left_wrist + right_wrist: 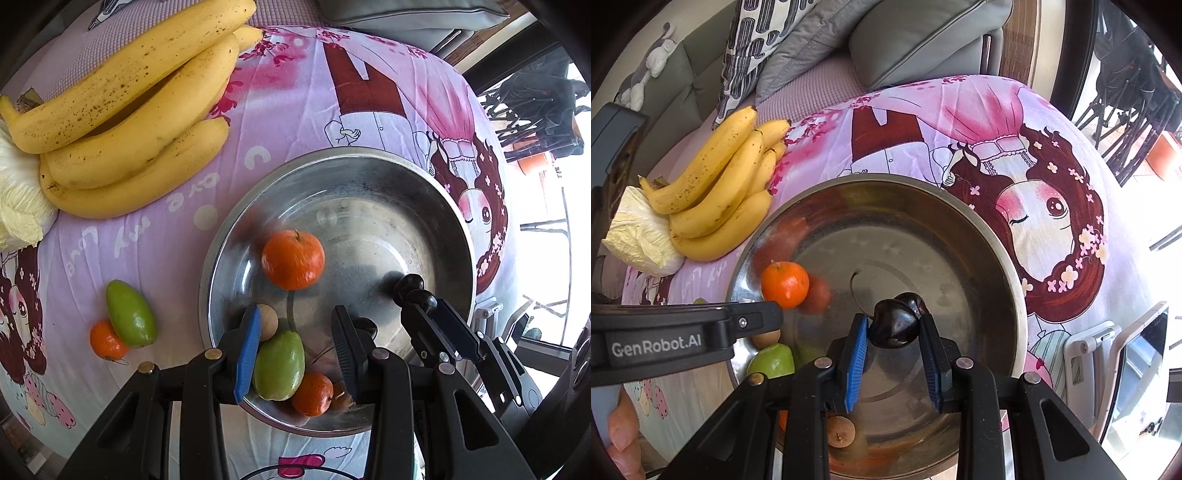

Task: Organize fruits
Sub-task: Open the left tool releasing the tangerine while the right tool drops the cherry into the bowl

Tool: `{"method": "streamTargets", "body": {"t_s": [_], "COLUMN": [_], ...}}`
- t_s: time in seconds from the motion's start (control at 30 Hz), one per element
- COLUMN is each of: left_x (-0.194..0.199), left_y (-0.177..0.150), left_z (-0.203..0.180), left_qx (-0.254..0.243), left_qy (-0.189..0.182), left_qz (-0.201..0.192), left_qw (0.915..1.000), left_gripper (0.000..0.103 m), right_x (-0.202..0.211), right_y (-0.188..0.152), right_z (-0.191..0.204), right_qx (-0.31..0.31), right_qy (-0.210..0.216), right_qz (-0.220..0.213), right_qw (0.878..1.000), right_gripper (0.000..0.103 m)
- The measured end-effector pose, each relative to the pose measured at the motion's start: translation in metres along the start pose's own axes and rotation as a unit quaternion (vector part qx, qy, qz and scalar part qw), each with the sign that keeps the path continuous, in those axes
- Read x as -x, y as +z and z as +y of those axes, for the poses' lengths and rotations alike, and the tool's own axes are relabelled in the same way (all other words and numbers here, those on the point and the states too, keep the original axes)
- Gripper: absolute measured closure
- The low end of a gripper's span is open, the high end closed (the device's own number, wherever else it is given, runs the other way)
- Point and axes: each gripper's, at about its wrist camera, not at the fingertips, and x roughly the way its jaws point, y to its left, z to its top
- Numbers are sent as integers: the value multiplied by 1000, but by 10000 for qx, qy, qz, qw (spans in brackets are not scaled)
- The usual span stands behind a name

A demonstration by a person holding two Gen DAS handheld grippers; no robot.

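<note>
Cherries (895,323): two dark fruits, touching, pinched between the blue pads of the right tool (894,343) above the floor of the steel bowl (997,236). The pads press the nearer cherry on both sides; a thin stem curves up from the pair. In the left wrist view the same cherries (413,291) sit at that tool's tip, over the bowl's right part.

Bowl contents: an orange (293,259) near the middle; a green fruit (279,365), a small brown fruit (266,322) and a second orange (312,394) gathered at the near wall. The left tool (295,354) hangs over this group with its jaws spread; the green fruit lies between them, and whether a pad touches it cannot be told.

Outside the bowl, on the printed bedsheet (295,122): a green fruit (130,314) touching a small orange (106,340), a bunch of bananas (122,107), and a pale cabbage (18,192) beside it.

Step in hand, as judged: delivery of the cherries into the bowl. The next move calls for parting the right tool's pads low over bare steel, so the round fruits do not roll or bounce, then lifting clear. The two small fruits on the sheet remain to be collected.
</note>
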Motion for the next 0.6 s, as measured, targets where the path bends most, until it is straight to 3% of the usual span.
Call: {"method": "streamTargets", "body": {"t_s": [0.17,0.2,0.27,0.43,0.6], "left_x": [8,9,10,9,12], "left_y": [-8,-9,-12,-17,-18], "left_z": [2,3,5,15,23], "left_qx": [41,55,95,245,237], "left_qy": [-29,-18,-28,-52,36], "left_qz": [-113,-136,-168,-189,-101], "left_qw": [9999,9999,9998,9995,9997], "left_gripper": [61,61,54,50,46], "right_x": [1,0,0,-1,-4], "right_y": [-1,0,0,0,-1], "right_z": [0,0,0,1,2], "right_qx": [-3,-11,-30,-6,1], "right_qy": [-35,-41,-56,-96,-121], "right_qz": [11,27,30,81,178], "right_qw": [10000,10000,10000,9999,9998], "right_gripper": [68,65,42,40,29]}}
